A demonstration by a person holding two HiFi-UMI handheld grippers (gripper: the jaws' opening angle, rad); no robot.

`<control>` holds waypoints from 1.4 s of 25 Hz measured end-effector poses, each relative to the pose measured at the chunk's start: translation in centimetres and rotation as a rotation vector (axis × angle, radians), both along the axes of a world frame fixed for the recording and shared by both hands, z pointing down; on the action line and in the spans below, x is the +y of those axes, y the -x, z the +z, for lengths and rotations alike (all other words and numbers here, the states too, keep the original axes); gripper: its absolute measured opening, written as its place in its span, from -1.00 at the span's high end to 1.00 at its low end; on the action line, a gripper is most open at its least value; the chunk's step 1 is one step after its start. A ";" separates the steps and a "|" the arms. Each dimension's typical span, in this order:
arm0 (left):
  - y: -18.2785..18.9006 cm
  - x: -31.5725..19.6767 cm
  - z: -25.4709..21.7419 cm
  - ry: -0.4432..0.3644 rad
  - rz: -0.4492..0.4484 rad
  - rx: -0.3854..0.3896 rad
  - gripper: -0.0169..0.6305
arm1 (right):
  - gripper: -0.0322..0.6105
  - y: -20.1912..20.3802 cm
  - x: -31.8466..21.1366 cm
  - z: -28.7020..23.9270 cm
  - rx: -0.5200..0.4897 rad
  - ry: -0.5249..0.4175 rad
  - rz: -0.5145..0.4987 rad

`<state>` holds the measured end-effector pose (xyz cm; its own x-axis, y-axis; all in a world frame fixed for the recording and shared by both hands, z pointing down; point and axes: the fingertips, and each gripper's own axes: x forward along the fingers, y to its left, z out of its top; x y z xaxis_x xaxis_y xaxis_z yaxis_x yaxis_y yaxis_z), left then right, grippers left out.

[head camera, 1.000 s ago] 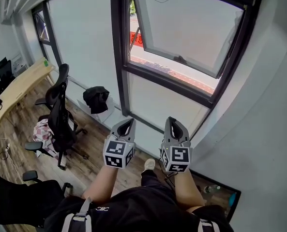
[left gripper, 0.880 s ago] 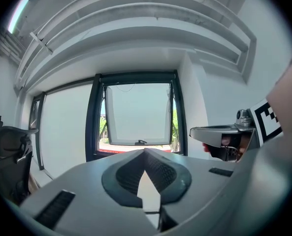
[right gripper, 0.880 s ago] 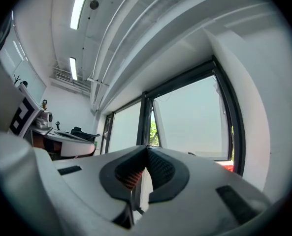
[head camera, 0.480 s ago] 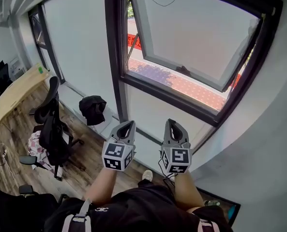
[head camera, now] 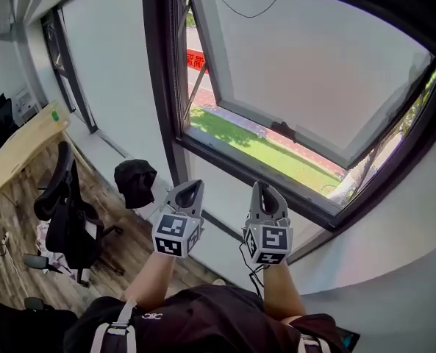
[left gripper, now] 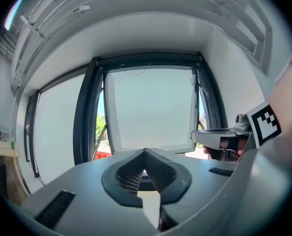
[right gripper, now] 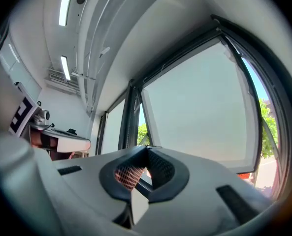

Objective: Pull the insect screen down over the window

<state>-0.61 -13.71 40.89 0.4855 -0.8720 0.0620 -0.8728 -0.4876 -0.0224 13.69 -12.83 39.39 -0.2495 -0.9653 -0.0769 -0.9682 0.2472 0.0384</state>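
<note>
The left tool (head camera: 190, 188) and the right tool (head camera: 264, 190) are both squeezed shut. Neither one holds anything. They sit side by side, low in front of the person.

The window (head camera: 159, 87) is ahead of them and high up. Its glass pane (head camera: 313, 72) is tipped open at the bottom, and green grass (head camera: 262, 149) shows through the gap. No screen covers the window yet. I think the screen is rolled up in the top bar (left gripper: 148, 60), which runs from side to side. A thin cord (head camera: 241, 15) hangs in a loop just under that bar, toward its left end.

So the thing to pull is up and forward from both tools, well apart from them. The right tool sits under the open part of the window. The left tool sits more under the left post. I think the right tool has the straighter way up, but both must go high.
</note>
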 end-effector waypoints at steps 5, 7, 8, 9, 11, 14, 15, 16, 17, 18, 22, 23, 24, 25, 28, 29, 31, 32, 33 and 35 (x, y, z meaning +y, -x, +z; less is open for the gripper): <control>-2.0 -5.9 0.2 0.013 0.009 0.001 0.94 | 0.89 -1.9 -5.6 -0.1 0.013 0.005 0.004; -3.0 -7.6 0.8 0.025 0.022 0.005 0.94 | 0.89 -2.9 -7.2 0.2 0.016 0.014 0.013; -3.5 -8.5 1.1 0.030 0.028 0.006 0.94 | 0.89 -3.4 -7.9 0.4 0.018 0.018 0.018; -4.0 -9.3 1.5 0.034 0.037 0.006 0.94 | 0.89 -3.8 -8.5 0.7 0.024 0.020 0.025; -5.3 -10.6 2.1 0.041 0.063 0.006 0.94 | 0.89 -5.1 -9.3 1.1 0.050 0.018 0.058; -7.2 -12.1 2.6 0.050 0.112 0.004 0.94 | 0.89 -7.5 -10.0 1.4 0.085 0.021 0.133; -7.6 -12.6 2.6 0.049 0.126 0.002 0.94 | 0.89 -8.0 -10.3 1.4 0.082 0.025 0.149; -8.1 -13.1 2.5 0.047 0.142 0.000 0.94 | 0.89 -8.5 -10.6 1.4 0.072 0.028 0.165; -8.6 -13.7 2.4 0.043 0.163 -0.001 0.94 | 0.89 -9.1 -10.8 1.2 0.059 0.028 0.185; -9.2 -14.3 2.3 0.039 0.188 -0.002 0.94 | 0.89 -9.6 -11.0 1.1 0.048 0.026 0.209; -10.5 -16.6 1.8 0.024 0.273 -0.002 0.94 | 0.89 -10.7 -11.8 0.7 0.030 0.015 0.299; -10.5 -17.2 1.7 0.021 0.290 0.000 0.94 | 0.89 -10.6 -12.1 0.8 0.032 0.015 0.318; -10.6 -17.8 1.6 0.019 0.307 0.002 0.94 | 0.89 -10.5 -12.4 0.8 0.038 0.014 0.336; -10.5 -18.5 1.4 0.018 0.323 0.003 0.94 | 0.89 -10.4 -12.8 0.7 0.049 0.011 0.355; -10.5 -20.3 1.2 0.018 0.381 0.002 0.94 | 0.89 -9.9 -13.6 0.3 0.075 -0.004 0.421; -10.4 -20.7 1.0 0.015 0.401 0.000 0.94 | 0.89 -9.8 -13.8 0.2 0.076 -0.007 0.442; -10.3 -21.6 0.9 0.011 0.441 -0.007 0.94 | 0.89 -9.5 -14.3 0.2 0.082 -0.006 0.478; -10.3 -22.0 1.0 0.012 0.461 -0.014 0.94 | 0.89 -9.3 -14.4 0.3 0.088 -0.001 0.496; -10.3 -22.3 1.1 0.013 0.480 -0.022 0.94 | 0.88 -9.2 -14.5 0.5 0.094 0.005 0.513; -10.3 -23.0 1.3 0.014 0.508 -0.035 0.95 | 0.89 -9.0 -14.7 1.0 0.097 0.016 0.546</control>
<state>9.64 -36.68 42.14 0.8454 -0.5254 0.0962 -0.5243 -0.8507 -0.0380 22.65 -27.55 40.36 0.2822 -0.9573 -0.0632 -0.9481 -0.2884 0.1339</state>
